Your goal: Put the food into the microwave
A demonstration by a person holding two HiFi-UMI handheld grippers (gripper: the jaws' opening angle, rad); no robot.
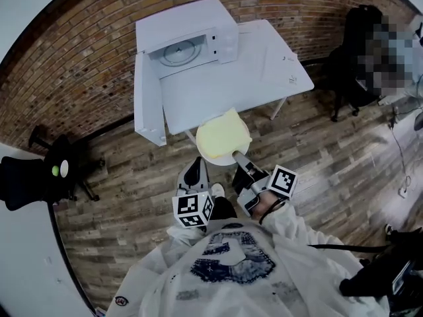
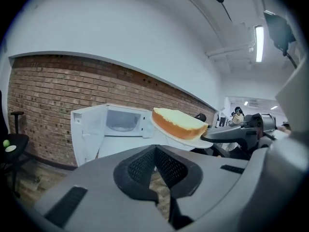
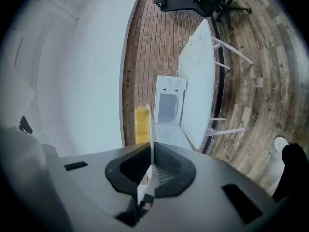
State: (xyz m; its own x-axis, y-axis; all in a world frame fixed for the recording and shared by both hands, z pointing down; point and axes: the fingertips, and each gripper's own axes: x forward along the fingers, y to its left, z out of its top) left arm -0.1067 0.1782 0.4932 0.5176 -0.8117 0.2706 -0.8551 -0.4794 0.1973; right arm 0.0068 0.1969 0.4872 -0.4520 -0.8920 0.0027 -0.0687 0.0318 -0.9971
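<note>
A white microwave (image 1: pixel 188 38) stands at the back left of a white table (image 1: pixel 264 65), its door (image 1: pixel 147 98) swung wide open to the left and its glass turntable bare. My right gripper (image 1: pixel 239 156) is shut on the rim of a white plate (image 1: pixel 225 158) that carries a yellow slab of food (image 1: pixel 223 134), held in the air just before the table's front edge. In the right gripper view the plate (image 3: pixel 150 124) is edge-on between the jaws. My left gripper (image 1: pixel 195 167) hangs shut and empty beside the plate, facing the microwave (image 2: pixel 120 122) and the food (image 2: pixel 176 122).
A black office chair (image 1: pixel 39 177) stands on the wooden floor to the left. Another black chair (image 1: pixel 357 51) and a seated person are at the far right. A brick wall runs behind the table. The open door overhangs the table's left edge.
</note>
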